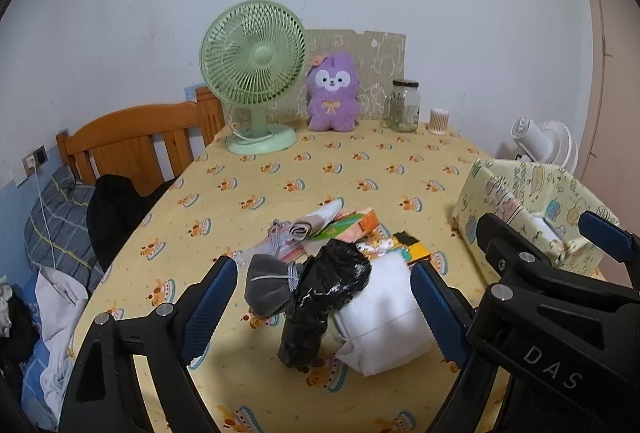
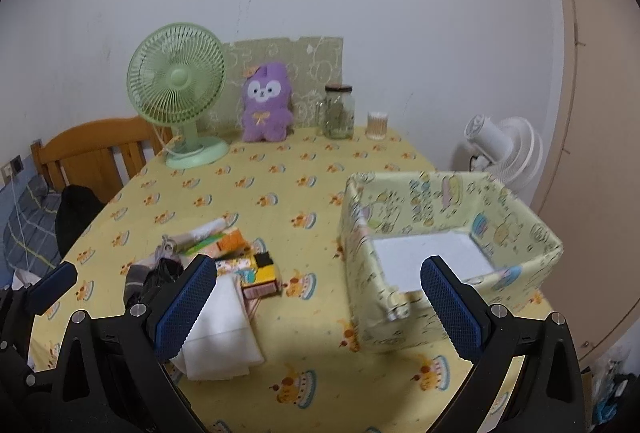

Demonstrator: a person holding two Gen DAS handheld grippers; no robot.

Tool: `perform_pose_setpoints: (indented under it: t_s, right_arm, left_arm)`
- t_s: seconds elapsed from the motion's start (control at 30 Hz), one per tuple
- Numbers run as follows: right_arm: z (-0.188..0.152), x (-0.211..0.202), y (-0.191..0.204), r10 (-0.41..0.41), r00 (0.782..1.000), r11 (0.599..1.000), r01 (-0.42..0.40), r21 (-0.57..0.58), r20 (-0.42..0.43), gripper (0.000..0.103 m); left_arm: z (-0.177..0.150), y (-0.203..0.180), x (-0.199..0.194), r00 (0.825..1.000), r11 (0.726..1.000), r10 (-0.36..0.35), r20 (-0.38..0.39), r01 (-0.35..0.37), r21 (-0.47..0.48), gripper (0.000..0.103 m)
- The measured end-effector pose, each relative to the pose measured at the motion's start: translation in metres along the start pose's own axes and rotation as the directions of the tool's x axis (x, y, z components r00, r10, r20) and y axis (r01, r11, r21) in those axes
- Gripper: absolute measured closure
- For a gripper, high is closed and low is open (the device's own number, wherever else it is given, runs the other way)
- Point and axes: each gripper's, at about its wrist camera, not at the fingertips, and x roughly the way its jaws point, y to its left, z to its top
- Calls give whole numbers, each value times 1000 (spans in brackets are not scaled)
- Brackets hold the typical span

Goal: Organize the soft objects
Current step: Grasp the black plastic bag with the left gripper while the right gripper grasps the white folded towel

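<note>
Pile: soft things heaped (image 1: 320,273) on the near middle of the counter, between the spread fingers of the left tool in its own view; left of the box.
Counter: yellow cloth (image 1: 320,177) printed with small cakes, pushed against a white wall.
Box: fabric-lined, pale yellow with cartoon print (image 2: 440,201), open-topped, on the right side of the counter, well apart from the pile; a white sheet (image 2: 428,257) lies flat inside it.
Left tool: (image 1: 320,297) fingers spread wide, held low over the pile, one on each side, gripping nothing.
Right tool: (image 2: 316,301) fingers spread, gripping nothing; one finger over the white cloth, the other in front of the box.
White cloth: folded (image 1: 384,317), nearest piece of the pile, touching the black bundle.
Black bundle: crumpled, shiny (image 1: 324,297), leaning on the white cloth.
Grey sock: rolled (image 1: 268,285), just left of the black bundle.
Small items: orange, yellow and pink pieces (image 2: 248,261) at the back of the pile.
Far edge: green fan (image 1: 254,73), purple plush (image 1: 332,93), jar (image 1: 405,105), small cup (image 1: 439,121), in a row by the wall.
</note>
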Motion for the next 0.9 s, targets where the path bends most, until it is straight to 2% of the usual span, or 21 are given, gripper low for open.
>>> perform_pose_setpoints:
  t_s: [0.17, 0.3, 0.4, 0.47, 0.6, 0.7, 0.9]
  right_arm:
    - [-9, 4, 13, -32, 999, 999, 33, -37, 20, 3]
    - [-15, 15, 19, -7, 1000, 999, 6, -44, -20, 5]
    - [-19, 24, 26, 8, 999, 999, -11, -53, -47, 5]
    - [-20, 28, 29, 13, 998, 998, -17, -67, -59, 5]
    - [-24, 37, 37, 39, 996, 996, -46, -76, -85, 6]
    - [-26, 43, 45, 67, 991, 992, -78, -94, -114, 6]
    - [-27, 53, 55, 131, 980, 987, -143, -71, -147, 6]
  left_arm:
    - [-7, 5, 15, 999, 1000, -11, -49, 12, 15, 21]
    - [-12, 9, 28, 997, 1000, -14, -82, 16, 25, 28]
    - [-17, 11, 38, 994, 999, -32, -105, 35, 27, 37]
    - [-19, 12, 44, 992, 998, -46, -119, 49, 28, 61]
    - [-23, 12, 52, 988, 997, -75, -137, 78, 20, 68]
    - [-24, 14, 51, 989, 996, -66, -130, 73, 45, 72]
    - [-26, 33, 43, 991, 999, -43, -124, 44, 0, 76]
